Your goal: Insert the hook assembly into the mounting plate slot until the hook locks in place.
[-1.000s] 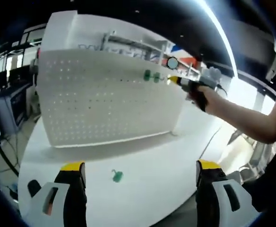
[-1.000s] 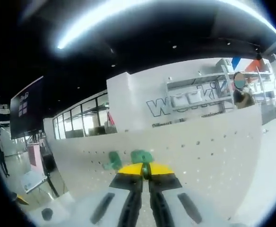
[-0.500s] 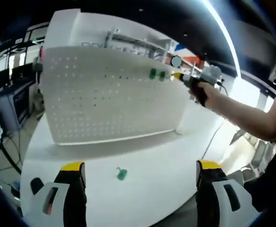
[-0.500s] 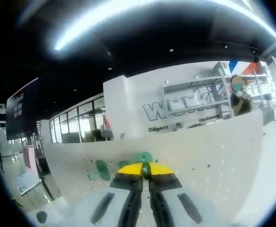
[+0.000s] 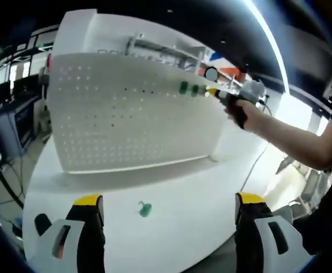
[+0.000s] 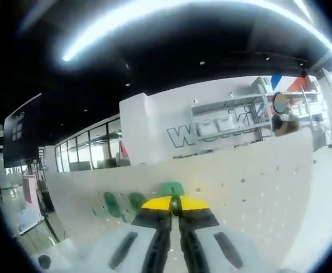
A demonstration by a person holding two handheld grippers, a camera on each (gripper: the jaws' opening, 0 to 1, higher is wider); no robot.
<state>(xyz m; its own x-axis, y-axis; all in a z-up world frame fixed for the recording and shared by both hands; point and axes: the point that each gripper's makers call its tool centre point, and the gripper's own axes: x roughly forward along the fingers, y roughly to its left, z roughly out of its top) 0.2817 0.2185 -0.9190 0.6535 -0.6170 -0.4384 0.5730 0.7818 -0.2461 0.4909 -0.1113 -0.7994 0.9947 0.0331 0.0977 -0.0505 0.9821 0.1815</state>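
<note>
Left gripper view: a white pegboard mounting plate [image 5: 132,111] stands upright toward the far edge of a white tabletop [image 5: 200,205]. 2 green hooks [image 5: 189,89] sit side by side near the plate's upper right corner. Just right of them, the right gripper [image 5: 216,94], held in a person's hand [image 5: 239,111], meets the plate at the same height; its yellow tips look pressed together. 1 more green hook [image 5: 144,209] lies loose on the tabletop near the near edge, well apart from the plate. The left gripper [image 5: 169,200] hangs over that near edge with its jaws spread wide and nothing between them.

Right gripper view: the right gripper [image 6: 174,205] looks straight at the plate [image 6: 257,187]. Its jaws are closed narrow on a green hook assembly [image 6: 170,188], which shows just above the yellow tips, at or touching the plate's face. 2 green hooks [image 6: 120,203] sit on the plate just to the left.

Judging by its look, the hook assembly is small, light, stiff plastic, likely slick. Hold it by the flat body, leaving the back tabs free for the slot. Push squarely; a tilted push could twist it in the jaws.
</note>
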